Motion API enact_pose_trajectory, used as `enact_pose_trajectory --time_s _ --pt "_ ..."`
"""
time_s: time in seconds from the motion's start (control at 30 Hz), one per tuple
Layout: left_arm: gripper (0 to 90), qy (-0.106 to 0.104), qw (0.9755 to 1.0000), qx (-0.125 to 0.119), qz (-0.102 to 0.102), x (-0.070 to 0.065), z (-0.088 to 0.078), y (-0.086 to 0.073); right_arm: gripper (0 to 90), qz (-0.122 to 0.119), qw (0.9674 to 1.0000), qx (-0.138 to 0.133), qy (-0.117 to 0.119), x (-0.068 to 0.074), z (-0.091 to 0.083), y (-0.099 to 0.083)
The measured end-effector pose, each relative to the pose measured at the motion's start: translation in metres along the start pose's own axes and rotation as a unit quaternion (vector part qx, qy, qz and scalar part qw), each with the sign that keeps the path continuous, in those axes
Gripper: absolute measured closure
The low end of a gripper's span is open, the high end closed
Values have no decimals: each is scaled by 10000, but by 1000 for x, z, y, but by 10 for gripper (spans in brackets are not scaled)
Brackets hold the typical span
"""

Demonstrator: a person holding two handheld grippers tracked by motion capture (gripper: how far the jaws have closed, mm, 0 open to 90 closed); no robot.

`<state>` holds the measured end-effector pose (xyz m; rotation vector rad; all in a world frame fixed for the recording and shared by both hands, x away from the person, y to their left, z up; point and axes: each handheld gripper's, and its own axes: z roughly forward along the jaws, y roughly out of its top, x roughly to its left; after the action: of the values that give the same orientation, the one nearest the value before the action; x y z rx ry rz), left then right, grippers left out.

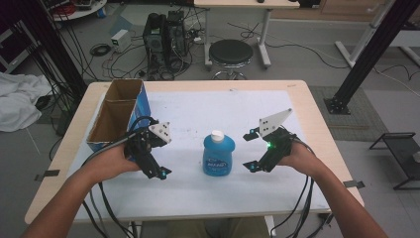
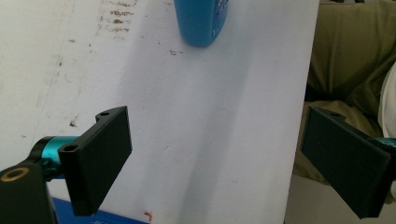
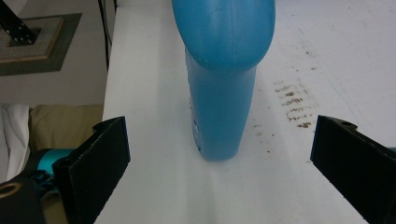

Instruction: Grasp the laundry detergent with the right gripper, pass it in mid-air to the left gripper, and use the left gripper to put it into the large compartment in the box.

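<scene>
White table (image 1: 198, 198): blue bottle (image 1: 218, 157) stands upright, cap up.

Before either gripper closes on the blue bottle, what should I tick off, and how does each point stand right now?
1. Bottle upright on the mat: ok.
2. Right gripper open: ok, wide in the right gripper view.
3. Bottle centred between the right fingers: ok, nothing touching yet.
4. Left gripper open: ok.
5. Left gripper lined up on the bottle: not ok; in the left gripper view the bottle sits far ahead at the top edge.
6. Cap shut tight: cannot tell.
</scene>
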<state>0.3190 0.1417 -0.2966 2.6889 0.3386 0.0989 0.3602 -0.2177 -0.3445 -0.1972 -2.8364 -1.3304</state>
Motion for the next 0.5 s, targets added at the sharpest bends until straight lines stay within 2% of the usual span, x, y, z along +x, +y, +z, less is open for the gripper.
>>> enact_pose_trajectory --time_s 0.13,0.17,0.2,0.33,0.37,0.4,0.43,0.47,0.5 --pt "89 -12 10000 -38 -32 1 1 -1 36 -19 10000 -68 9 -2 5 -2" --pt "89 -34 9989 -300 -350 -4 5 -1 36 -13 10000 -96 19 -3 6 -3" --pt "89 9 9998 127 167 4 -1 0 36 -34 9999 -106 23 -4 8 -3" --pt "89 -20 10000 10 29 2 1 -1 36 -27 9999 -145 52 -5 14 -4" --pt "89 -11 9999 -109 -108 0 3 -2 36 -31 9999 -146 45 -5 15 -4" --pt "89 -9 10000 -41 -27 1 3 -2 36 -32 9998 -176 58 -6 17 -5" --pt "89 -26 10000 -56 -72 1 3 -2 36 -22 9998 -194 59 -6 18 -5" --pt "89 -22 10000 47 28 3 2 -2 36 -5 9998 -197 68 -6 20 -5" --pt "89 -24 10000 58 34 3 2 -2 36 -19 9997 -232 72 -7 21 -5"
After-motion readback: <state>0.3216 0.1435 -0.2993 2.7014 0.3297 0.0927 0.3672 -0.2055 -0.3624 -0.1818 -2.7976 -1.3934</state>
